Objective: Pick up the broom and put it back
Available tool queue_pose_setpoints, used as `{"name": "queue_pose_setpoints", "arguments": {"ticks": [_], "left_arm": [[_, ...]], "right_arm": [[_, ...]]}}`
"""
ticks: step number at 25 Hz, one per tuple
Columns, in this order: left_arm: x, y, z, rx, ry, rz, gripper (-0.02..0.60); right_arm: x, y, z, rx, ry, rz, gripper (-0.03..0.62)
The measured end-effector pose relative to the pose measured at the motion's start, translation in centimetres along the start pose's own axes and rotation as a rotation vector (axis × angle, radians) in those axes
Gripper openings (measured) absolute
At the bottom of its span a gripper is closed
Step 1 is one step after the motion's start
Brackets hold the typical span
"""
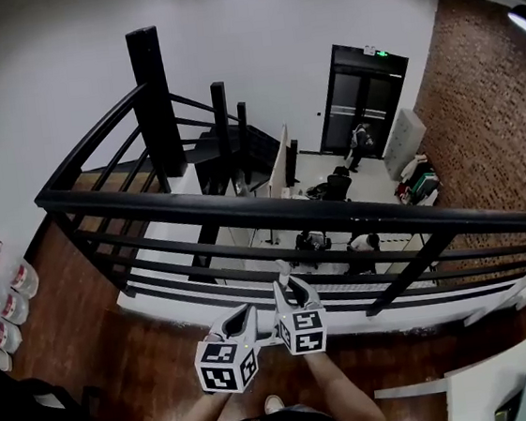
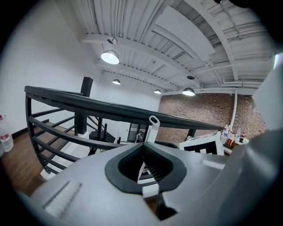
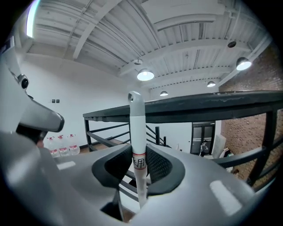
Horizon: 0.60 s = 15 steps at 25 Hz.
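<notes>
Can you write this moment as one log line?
right gripper: shut on broom handle | left gripper: shut, empty | broom handle: upright, off the floor | ahead: black railing

Head cam looks steeply down from above left hand-held gripper (image 1: 244, 313) & right hand-held gripper (image 1: 291, 291), over black metal balcony railing (image 1: 273, 215) to lower floor. Each gripper cam sits close behind its jaws, facing abt level; all 3 views share railing & red-brown brick wall (image 1: 485, 85)

Black railing (image 1: 273, 213); wood floor (image 1: 100, 355); brick wall (image 1: 485, 85); ceiling lamps (image 2: 110, 56) lit.
</notes>
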<state>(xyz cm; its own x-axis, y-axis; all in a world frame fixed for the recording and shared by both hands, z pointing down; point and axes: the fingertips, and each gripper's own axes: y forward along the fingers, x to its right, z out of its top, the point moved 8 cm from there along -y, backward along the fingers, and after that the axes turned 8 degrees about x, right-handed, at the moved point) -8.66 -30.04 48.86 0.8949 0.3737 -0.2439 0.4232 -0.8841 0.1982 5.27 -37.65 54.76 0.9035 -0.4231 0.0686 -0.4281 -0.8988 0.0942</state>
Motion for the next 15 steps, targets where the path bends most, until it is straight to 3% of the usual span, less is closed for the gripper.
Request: {"name": "queue_pose_setpoints", "arguments": {"ticks": [15], "left_arm": [[0.8,-3.3,3.1,0.122,0.052,-0.026,0.003]], "right_arm": [[-4.5,-8.3,11.2,0.149,-0.052,0.014,0.089]]}}
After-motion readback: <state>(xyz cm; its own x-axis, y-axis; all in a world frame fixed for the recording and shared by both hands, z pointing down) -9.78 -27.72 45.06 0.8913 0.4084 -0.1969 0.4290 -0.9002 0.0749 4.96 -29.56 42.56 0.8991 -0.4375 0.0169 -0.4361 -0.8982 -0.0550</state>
